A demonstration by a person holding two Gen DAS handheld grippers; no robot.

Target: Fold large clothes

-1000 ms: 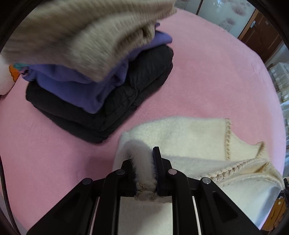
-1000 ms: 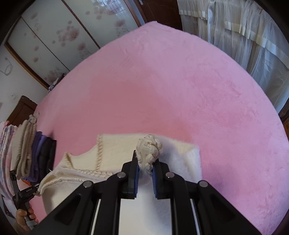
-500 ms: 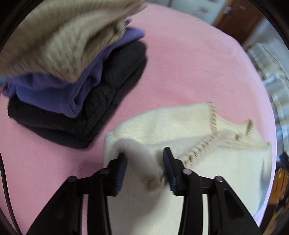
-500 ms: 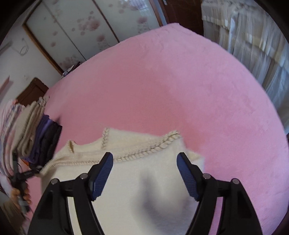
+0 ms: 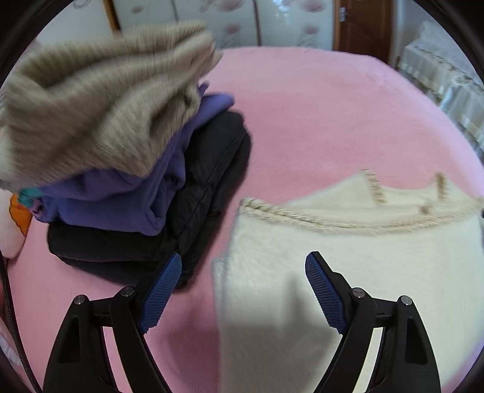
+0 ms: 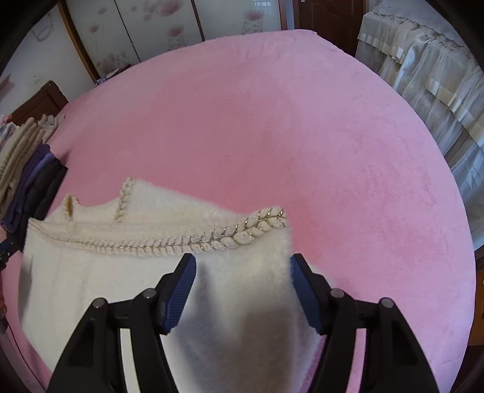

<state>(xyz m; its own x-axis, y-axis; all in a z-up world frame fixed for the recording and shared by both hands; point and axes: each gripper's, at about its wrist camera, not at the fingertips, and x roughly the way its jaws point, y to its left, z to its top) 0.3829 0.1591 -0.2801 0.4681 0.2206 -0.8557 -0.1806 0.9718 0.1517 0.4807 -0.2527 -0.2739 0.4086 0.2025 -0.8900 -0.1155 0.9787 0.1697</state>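
Note:
A cream fuzzy garment (image 5: 357, 260) with a braided, gold-flecked trim (image 6: 230, 235) lies folded flat on the pink bed cover (image 6: 302, 136). My left gripper (image 5: 245, 257) hovers over the garment's left edge. Its jaws are opening, the blue pads (image 5: 163, 287) stand wide apart and grip nothing. My right gripper (image 6: 242, 257) hangs over the garment's right corner just below the trim. Its jaws are closing a little but remain wide, with the cloth beneath and between them and the pads not pressing on it.
A stack of folded clothes sits left of the garment: a beige knit (image 5: 106, 99) on top, a purple piece (image 5: 121, 196), a black one (image 5: 208, 193) at the bottom. A plush toy (image 5: 12, 223) lies at far left. Curtains (image 6: 438, 90) and wardrobe doors (image 6: 157, 24) border the bed.
Both grippers were shut on bunched edges of the cream garment and have let go. Their jaws spread wide and the folded layer now lies flat. The right gripper sank lower.

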